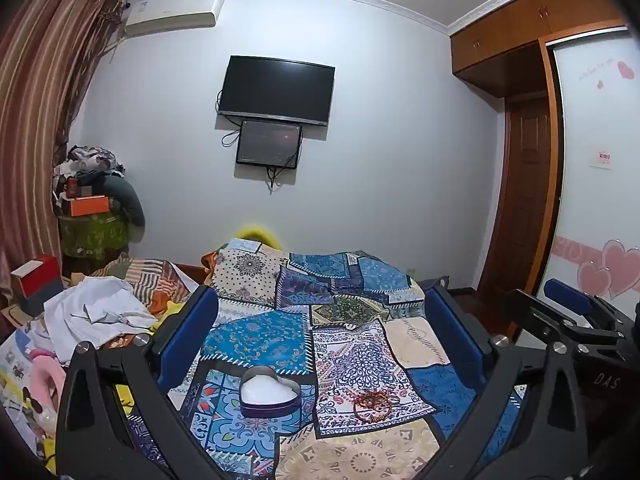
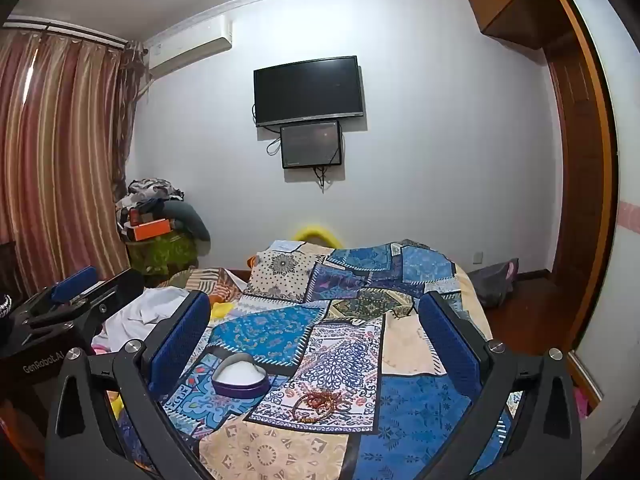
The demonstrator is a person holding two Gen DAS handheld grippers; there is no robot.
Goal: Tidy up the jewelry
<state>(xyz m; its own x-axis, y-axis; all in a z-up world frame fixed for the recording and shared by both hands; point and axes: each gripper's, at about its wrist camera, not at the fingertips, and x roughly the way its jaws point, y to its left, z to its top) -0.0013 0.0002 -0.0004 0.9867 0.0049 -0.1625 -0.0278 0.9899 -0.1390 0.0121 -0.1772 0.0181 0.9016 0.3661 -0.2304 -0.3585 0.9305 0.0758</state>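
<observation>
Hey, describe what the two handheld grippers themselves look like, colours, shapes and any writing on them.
Both look like the same model. The left gripper and right gripper each have a matte black angular frame with triangular cutouts, round silver bolts at the joints, and two fingers faced with textured blue pads. The left one's body carries "GenRobot.AI" in pale lettering; the right one's shows "DAS". No cables or sleeves are visible.

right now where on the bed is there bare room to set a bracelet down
Free quilt lies beyond the heart-shaped box and the beaded jewelry pile, and on the beige patch in front of them. The left edge is crowded with rumpled clothes.
</observation>
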